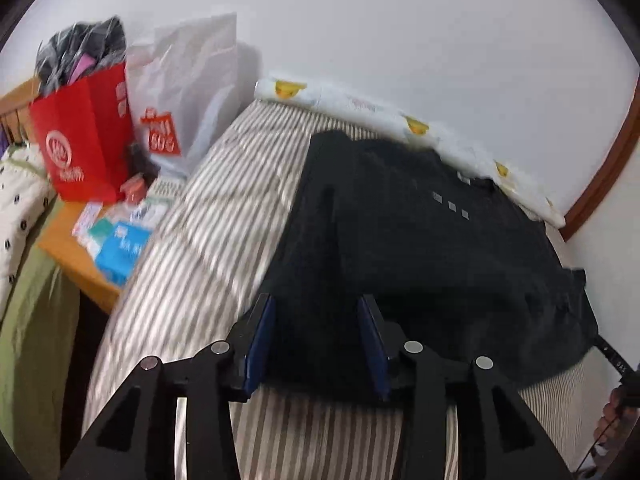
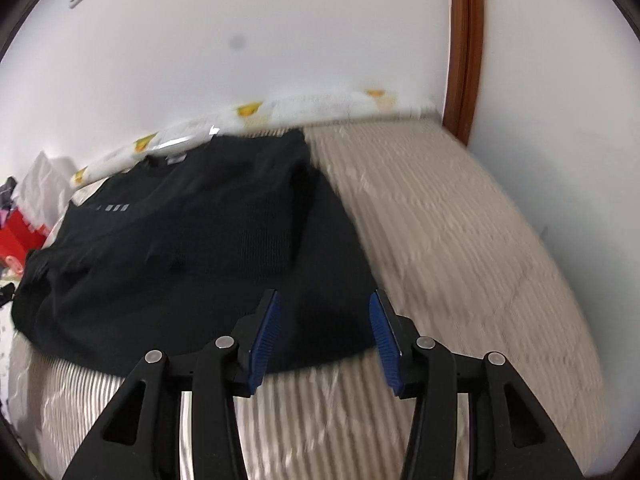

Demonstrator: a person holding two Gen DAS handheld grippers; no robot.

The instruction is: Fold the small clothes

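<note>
A black top (image 1: 420, 240) lies spread flat on the striped bed cover (image 1: 208, 240), its neck toward the wall and a row of small grey squares on the chest. My left gripper (image 1: 316, 300) hangs over the near left hem, blue pads apart, dark cloth showing in the gap but not pinched. In the right wrist view the same black top (image 2: 180, 240) fills the left half of the bed. My right gripper (image 2: 325, 294) stands open over its near right corner, nothing pressed between the pads. The bare bed cover (image 2: 460, 240) stretches to the right.
A white roll with yellow ducks (image 1: 360, 104) lies along the wall behind the top. Left of the bed, a wooden stand (image 1: 72, 240) carries a red bag (image 1: 80, 140), a white plastic bag (image 1: 188, 88) and blue packets (image 1: 120, 252). A brown door frame (image 2: 464, 40) rises at the right.
</note>
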